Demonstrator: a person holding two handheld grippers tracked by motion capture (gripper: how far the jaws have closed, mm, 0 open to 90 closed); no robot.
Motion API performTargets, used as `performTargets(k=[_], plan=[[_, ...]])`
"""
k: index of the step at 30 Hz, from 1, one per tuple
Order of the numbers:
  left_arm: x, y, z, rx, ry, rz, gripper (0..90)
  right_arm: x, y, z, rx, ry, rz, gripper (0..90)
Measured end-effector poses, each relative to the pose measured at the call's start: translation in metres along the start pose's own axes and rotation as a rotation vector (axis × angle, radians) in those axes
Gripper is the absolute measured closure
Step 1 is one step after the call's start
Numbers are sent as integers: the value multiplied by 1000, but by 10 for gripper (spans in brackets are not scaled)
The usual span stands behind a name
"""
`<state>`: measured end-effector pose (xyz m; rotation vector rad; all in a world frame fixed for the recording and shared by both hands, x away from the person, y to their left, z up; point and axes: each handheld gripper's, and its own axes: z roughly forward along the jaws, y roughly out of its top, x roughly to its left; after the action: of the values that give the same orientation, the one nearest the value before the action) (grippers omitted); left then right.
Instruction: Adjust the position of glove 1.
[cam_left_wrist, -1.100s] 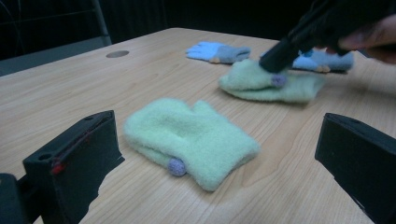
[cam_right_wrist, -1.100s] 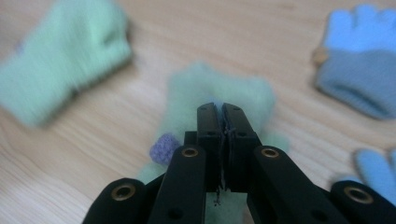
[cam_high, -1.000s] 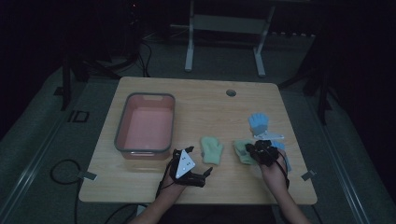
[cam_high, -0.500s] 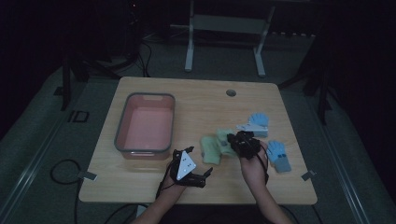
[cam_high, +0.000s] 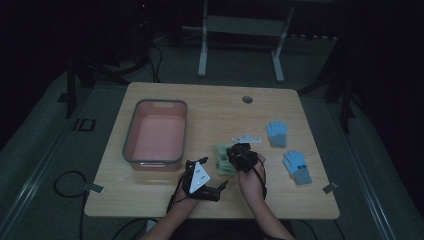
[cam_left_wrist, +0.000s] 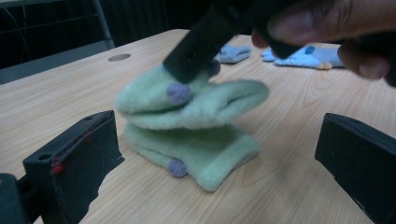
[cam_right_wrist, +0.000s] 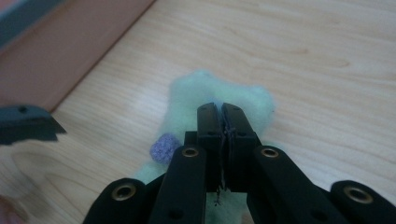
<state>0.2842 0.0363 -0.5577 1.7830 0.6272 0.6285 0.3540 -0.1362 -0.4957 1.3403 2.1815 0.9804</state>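
My right tongs are clamped on a green glove, jaws pressed together with a fold of fleece between them. A second ago they were over by the blue gloves at the right of the table; now they have carried the glove leftward and hold it right above the second green glove, which lies flat on the table. In the left gripper view the held one hangs just over the lower one, seemingly brushing it, slightly blurred, so I judge it not settled.

My left tongs have not moved; they rest on the table, jaws wide with nothing between them, and both green gloves sit just ahead of the gap.

The two blue gloves lie well beyond my right tongs, apart from each other. The bin sits ahead of my left tongs.

I read this as pairing: the green pair is nearly stacked, so next comes the release.
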Motion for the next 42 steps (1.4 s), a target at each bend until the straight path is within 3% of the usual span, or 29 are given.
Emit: performTargets(k=[13, 14, 15, 17, 21, 24, 25, 26, 28, 32, 35, 38, 42], plan=[[-2, 1, 1, 12, 5, 20, 0, 0, -17, 23, 60, 22, 7, 841], [-2, 1, 2, 13, 0, 26, 0, 0, -17, 24, 60, 24, 7, 826], [-2, 1, 2, 13, -3, 32, 0, -1, -17, 20, 56, 49, 8, 742], [-3, 1, 2, 20, -3, 47, 0, -3, -15, 13, 39, 61, -12, 662], [-4, 3, 3, 82, -17, 43, 0, -19, -9, -4, -9, 97, -46, 528], [-1, 6, 5, 129, -45, 13, 41, -38, -4, -13, -38, 143, -59, 497], [-1, 6, 5, 129, -45, 13, 42, -38, -4, -13, -38, 143, -59, 497], [2, 11, 7, 177, -81, -7, 42, -44, -2, -15, -45, 175, -66, 486], [4, 14, 10, 204, -98, -6, 46, -60, 4, -16, -60, 238, -85, 504], [2, 20, 14, 209, -137, 83, 49, -72, 13, -7, -48, 327, -111, 500], [2, 23, 22, 230, -158, 148, 67, -73, 18, 5, -22, 353, -146, 486], [5, 26, 29, 229, -181, 174, 87, -74, 20, 15, 2, 354, -153, 477], [9, 28, 37, 268, -216, 235, 220, -78, 22, 41, 52, 397, -141, 439]])
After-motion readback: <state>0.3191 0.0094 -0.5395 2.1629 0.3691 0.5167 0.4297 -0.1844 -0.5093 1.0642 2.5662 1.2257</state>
